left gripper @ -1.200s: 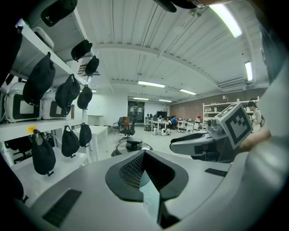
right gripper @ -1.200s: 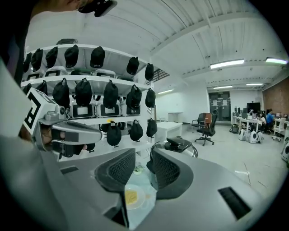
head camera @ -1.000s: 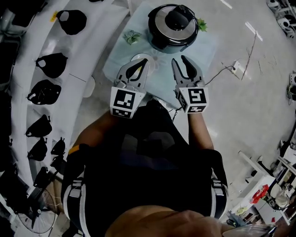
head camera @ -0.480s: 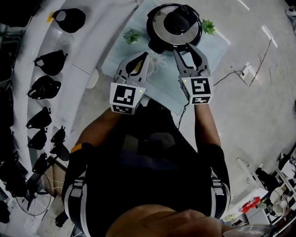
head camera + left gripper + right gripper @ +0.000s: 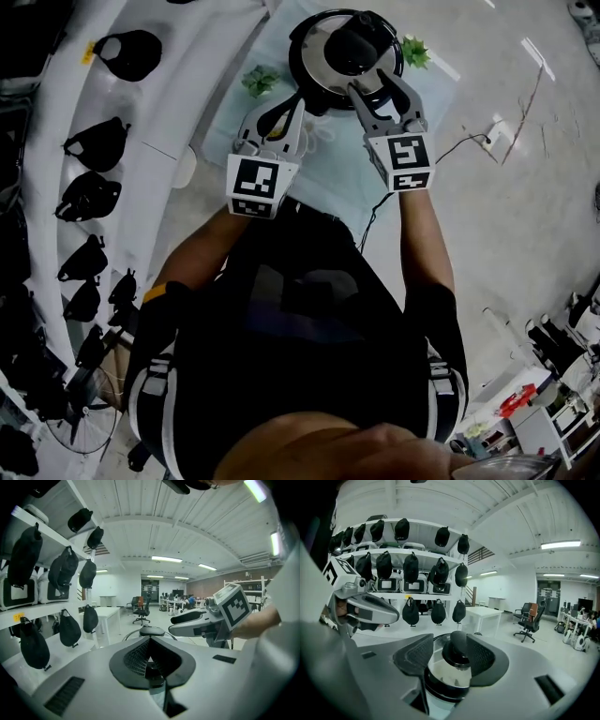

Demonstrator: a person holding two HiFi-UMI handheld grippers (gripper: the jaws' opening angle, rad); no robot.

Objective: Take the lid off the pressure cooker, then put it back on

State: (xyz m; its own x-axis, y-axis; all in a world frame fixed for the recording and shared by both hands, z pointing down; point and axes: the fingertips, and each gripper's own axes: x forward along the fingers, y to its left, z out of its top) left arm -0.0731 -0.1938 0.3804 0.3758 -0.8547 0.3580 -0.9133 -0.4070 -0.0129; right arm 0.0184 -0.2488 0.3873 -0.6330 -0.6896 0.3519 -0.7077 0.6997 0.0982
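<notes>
The pressure cooker stands on a light blue cloth, its steel lid in place with a black knob on top. My right gripper reaches over the lid's near edge, just short of the knob. Its jaws are opening, and in the right gripper view the knob shows between the two pads without touching them. My left gripper is shut and empty, its tips at the cooker's near left rim. The knob sits just beyond the tips of the left gripper.
The blue cloth covers a small table, with little green plants on either side of the cooker. White shelves hung with black bags run along the left. A cable and socket strip lie on the floor to the right.
Both grippers have moved forward from the table's near edge up to the cooker. The right jaws have spread wider. The left jaws have stayed shut.
</notes>
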